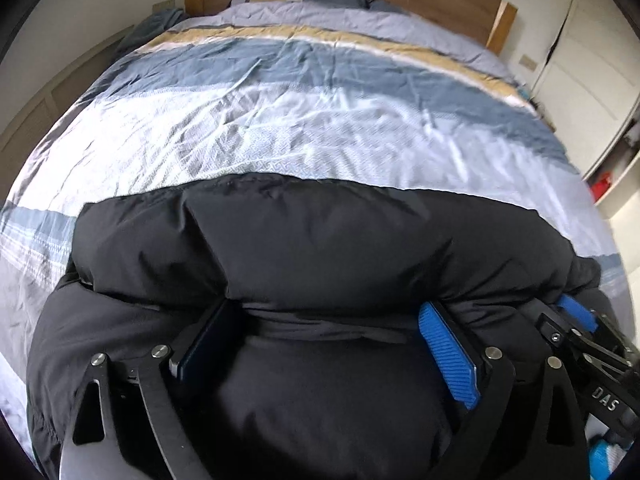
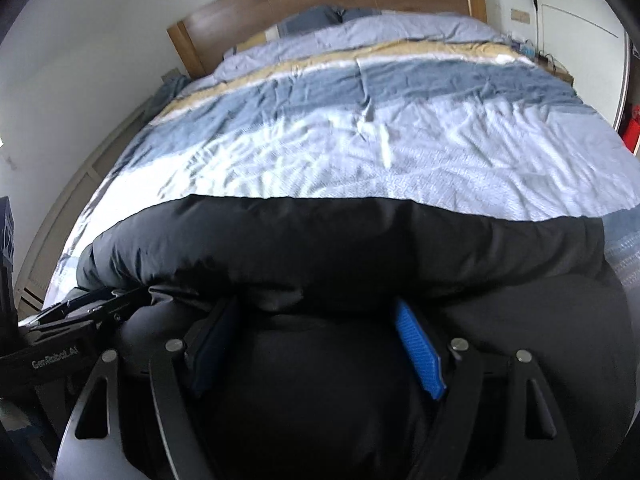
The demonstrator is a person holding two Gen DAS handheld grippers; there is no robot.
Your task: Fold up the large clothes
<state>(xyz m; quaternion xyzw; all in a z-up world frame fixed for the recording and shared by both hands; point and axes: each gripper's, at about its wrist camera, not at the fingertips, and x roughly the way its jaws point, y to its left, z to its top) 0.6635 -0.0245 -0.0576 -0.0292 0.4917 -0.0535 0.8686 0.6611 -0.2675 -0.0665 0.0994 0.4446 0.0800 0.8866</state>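
Left wrist view: your left hand-held gripper (image 1: 326, 344) stands apart, black puffer jacket (image 1: 320, 240) bulging between its fingers on the bed (image 1: 280, 112); your right hand-held gripper (image 2: 316, 344) likewise.

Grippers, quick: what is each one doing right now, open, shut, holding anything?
Left gripper: open, jaws wide apart, straddling a bulge of the black puffer jacket, not clamped.
Right gripper: open, straddling the same jacket, not clamped.
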